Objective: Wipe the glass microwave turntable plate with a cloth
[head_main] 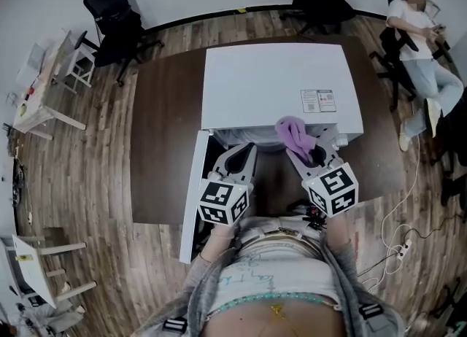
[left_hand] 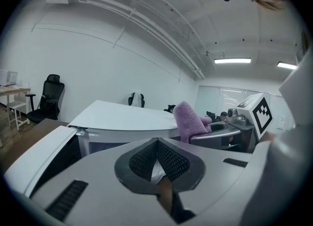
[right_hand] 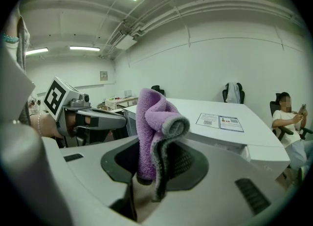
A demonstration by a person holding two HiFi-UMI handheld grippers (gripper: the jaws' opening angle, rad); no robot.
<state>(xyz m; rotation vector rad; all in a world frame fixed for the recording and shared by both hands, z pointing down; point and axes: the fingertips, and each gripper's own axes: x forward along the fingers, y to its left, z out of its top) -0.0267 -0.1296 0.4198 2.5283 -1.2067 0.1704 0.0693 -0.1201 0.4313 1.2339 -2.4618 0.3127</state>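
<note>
Two claws level before the open white microwave (head_main: pixel 270 84) on your desk (head_main: pixel 164 131), your left claw (head_main: pixel 244 152) pinched shut on nothing, your right claw (head_main: pixel 305 150) clamping the purple cloth (head_main: pixel 295 131), bunched upright above its tips.

Right hand-held gripper (head_main: pixel 311 152) grips a purple cloth (head_main: pixel 294 133) before the open white microwave (head_main: pixel 277 87)

Hidden and illegible regions at the open microwave.
The microwave (head_main: pixel 281 84) cavity is screened by its own top, the left gripper (head_main: pixel 243 155) and the right gripper (head_main: pixel 305 152); the label (head_main: pixel 319 101) print is too small to read; the lower end of the purple cloth (right_hand: pixel 154 132) vanishes between the right gripper's closed jaws.
</note>
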